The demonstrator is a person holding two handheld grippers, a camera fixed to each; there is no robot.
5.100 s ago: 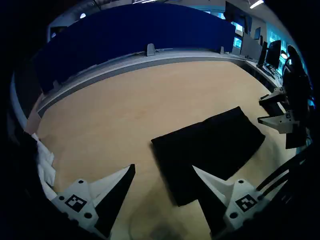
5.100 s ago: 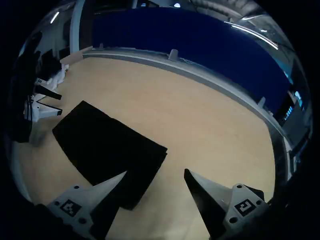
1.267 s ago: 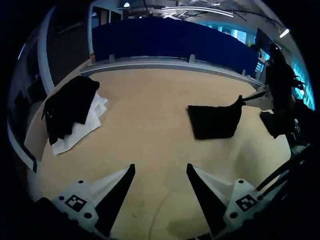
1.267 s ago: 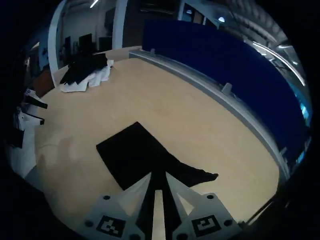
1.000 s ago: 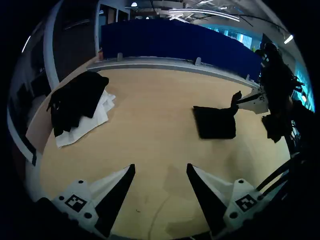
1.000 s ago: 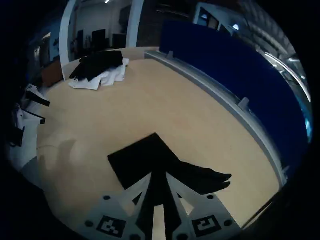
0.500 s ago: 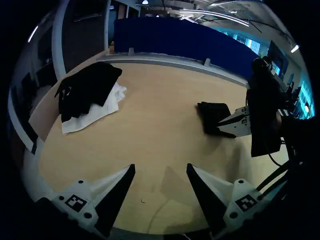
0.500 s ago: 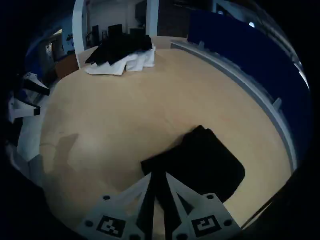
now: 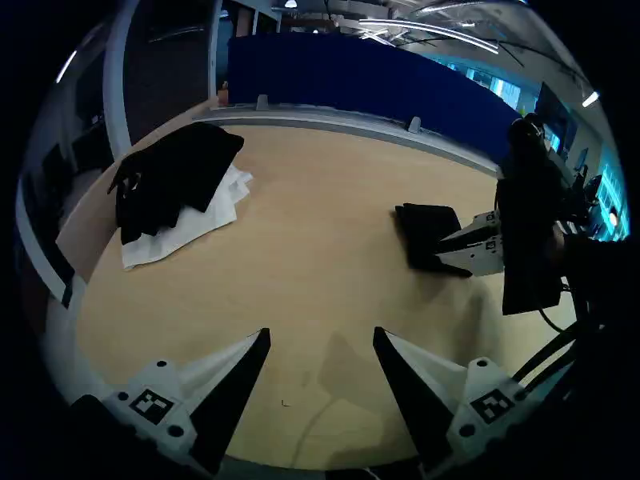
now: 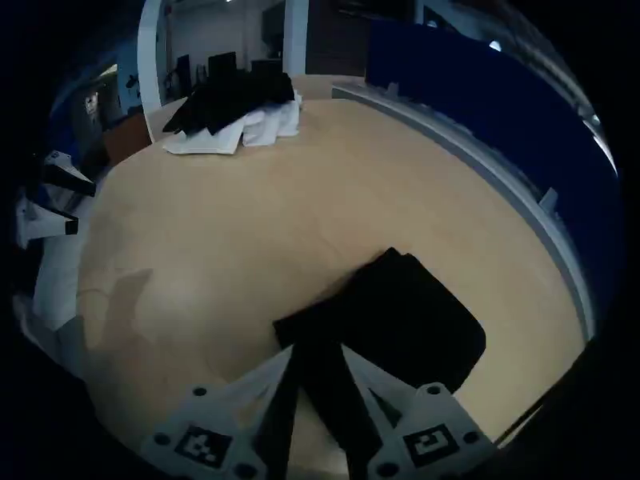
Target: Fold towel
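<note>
Since half a second ago we see little change except at the right gripper (image 10: pixel 318 352): its fingers, then pressed close together, now stand a little wider. A second ago it held a corner of the towel (image 10: pixel 416 320) lifted. That corner is now down and the towel lies as a small, thick black bundle.

Looking along the right gripper, its white fingers (image 10: pixel 240 400) reach to the towel's near edge. All we see between them is black. We cannot tell dark cloth from dark pad there, so we cannot say whether the jaws hold the fabric or have let go.

From the left gripper view, the towel (image 9: pixel 426 230) lies flat toward the right end of the bench (image 9: pixel 304 216), between the partition-side edge and the near edge. The right gripper (image 9: pixel 448 250) touches the towel's near side, held by a person in dark clothing (image 9: pixel 528 224) at the right edge of the bench.

Our left gripper (image 9: pixel 320 332) hangs above bare wood near the front edge, its jaws wide apart with nothing between them. It appears small in the right gripper view (image 10: pixel 84 210), well away from the towel.

At the far left corner of the bench sits a pile of black and white cloths (image 9: pixel 172 188) (image 10: pixel 232 108), well apart from the towel. A blue partition (image 9: pixel 360 76) runs along the far edge.
</note>
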